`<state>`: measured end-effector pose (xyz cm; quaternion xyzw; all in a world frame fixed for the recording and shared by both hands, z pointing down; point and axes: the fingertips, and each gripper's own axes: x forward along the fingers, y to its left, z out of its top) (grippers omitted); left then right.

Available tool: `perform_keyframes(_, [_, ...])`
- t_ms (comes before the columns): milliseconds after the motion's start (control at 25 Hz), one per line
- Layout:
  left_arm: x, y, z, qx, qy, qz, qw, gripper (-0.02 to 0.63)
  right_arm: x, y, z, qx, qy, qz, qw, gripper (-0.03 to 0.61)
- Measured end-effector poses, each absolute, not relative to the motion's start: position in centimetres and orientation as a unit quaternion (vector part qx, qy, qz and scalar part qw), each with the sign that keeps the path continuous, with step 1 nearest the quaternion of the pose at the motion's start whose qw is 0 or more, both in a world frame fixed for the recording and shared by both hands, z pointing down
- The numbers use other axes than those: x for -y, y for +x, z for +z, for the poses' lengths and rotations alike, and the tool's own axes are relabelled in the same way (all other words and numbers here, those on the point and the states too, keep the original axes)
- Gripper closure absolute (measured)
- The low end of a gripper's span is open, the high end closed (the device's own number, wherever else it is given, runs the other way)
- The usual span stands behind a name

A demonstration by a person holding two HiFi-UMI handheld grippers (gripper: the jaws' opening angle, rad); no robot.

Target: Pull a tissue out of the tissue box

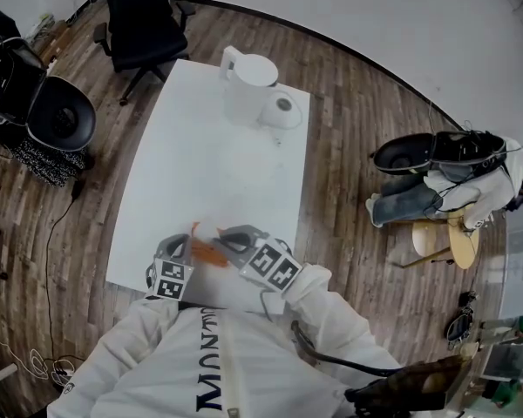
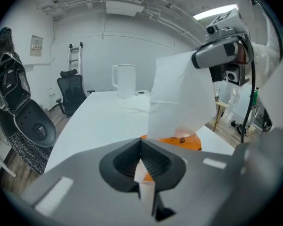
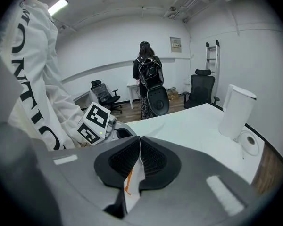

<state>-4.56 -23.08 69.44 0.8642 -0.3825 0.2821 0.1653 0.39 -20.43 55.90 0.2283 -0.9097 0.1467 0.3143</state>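
Tissue (image 2: 179, 93) upright, long axis vertical, pinched by right hand-held gripper (image 3: 139, 142)

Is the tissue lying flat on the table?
No, the tissue hangs from the right gripper, up above the table.

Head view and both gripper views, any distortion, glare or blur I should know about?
Head view: strong fisheye bend, white table washed out. Left gripper view: dark round corners, ceiling light glaring top right, tissue sharp. Right gripper view: same dark corners, near jaws slightly soft.
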Motion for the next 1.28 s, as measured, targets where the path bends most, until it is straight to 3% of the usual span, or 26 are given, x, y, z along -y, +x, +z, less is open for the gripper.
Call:
perform_keyframes(640, [23.1,-6.3,64.6,0.409,0.866,0.256,0.128,0.617,20.4,2.7,51.5,0.913,0.317,0.137,0.219,0.575])
perform_keyframes(1280, [23.7,-7.3,53.8,0.459,0.866,0.197,0.03,0.616,20.7,7.8,49.3,0.878,0.451,0.122,0.099,0.577])
